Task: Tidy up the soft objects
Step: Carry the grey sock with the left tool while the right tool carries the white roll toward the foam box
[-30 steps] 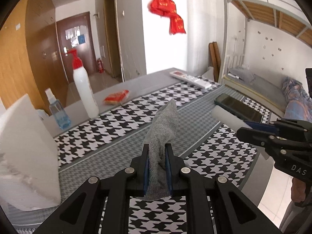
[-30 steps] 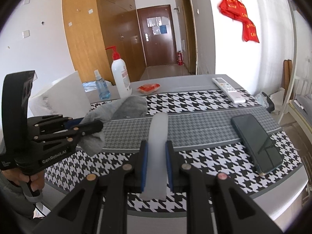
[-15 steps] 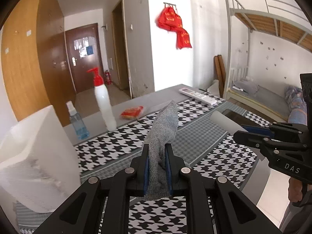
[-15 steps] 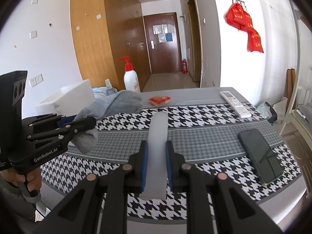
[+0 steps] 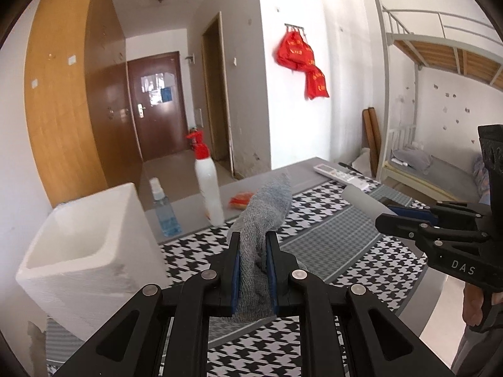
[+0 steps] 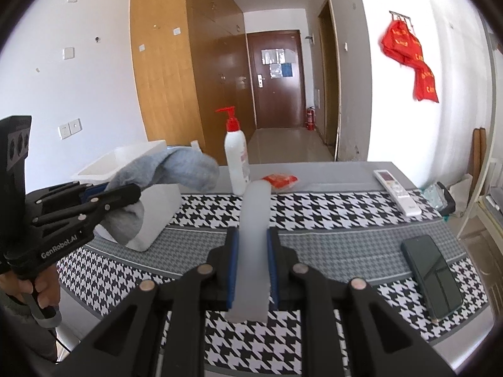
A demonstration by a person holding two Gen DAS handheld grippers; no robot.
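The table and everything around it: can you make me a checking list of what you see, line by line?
Surface: table under a black-and-white houndstooth cloth with grey bands.
Job's things: grey sock and pale foam strip, both held above the table; white box at the table's left end, open on top.
Clutter: pump bottle, spray bottle, red packet, remote, phone.
Grippers: left gripper shut on the sock; right gripper shut on the foam strip.
Cables: nothing seen.
Surroundings: brown door, wooden wardrobe, red bags on the wall, bunk bed.
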